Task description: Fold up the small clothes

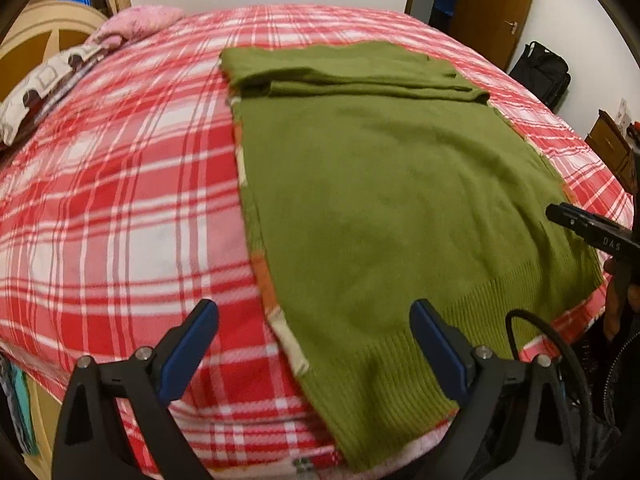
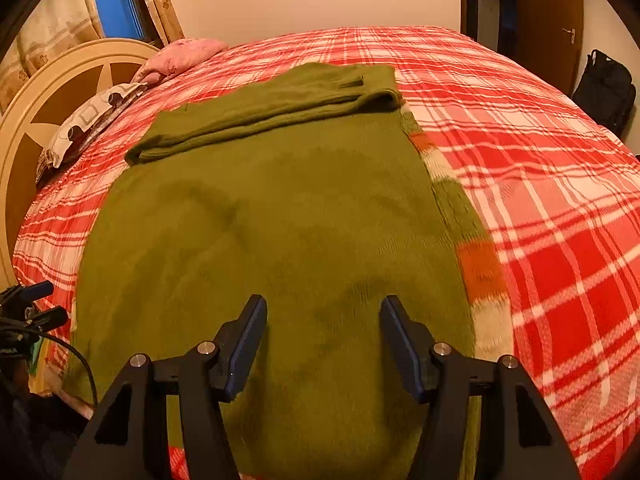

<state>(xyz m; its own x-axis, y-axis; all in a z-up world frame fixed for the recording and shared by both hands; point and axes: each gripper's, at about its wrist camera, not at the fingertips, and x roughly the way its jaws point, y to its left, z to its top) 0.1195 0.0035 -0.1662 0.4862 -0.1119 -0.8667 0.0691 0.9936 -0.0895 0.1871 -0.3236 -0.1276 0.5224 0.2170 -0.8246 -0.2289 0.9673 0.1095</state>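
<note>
Sweater [image 1: 400, 200]: olive green, plain; ribbed hem; orange and cream patches along its side edge.
Bed cover [image 1: 120, 200]: red, white and pink plaid.
Pillow [image 2: 188, 54]: pink.
Second pillow [image 2: 92, 120]: white with dark ring and square print.
Headboard [image 2: 60, 92]: cream frame, brown panels.
Left gripper [image 1: 314, 308]: black body, blue finger pads.
Right gripper [image 2: 323, 304]: black body, blue finger pads.
Door [image 1: 496, 4]: brown, red ornament.
Bag [image 2: 604, 88]: black.

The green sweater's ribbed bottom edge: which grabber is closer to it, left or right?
Left. The left gripper straddles the green sweater's ribbed hem at its corner; the right gripper hovers farther up, over the body.
</note>
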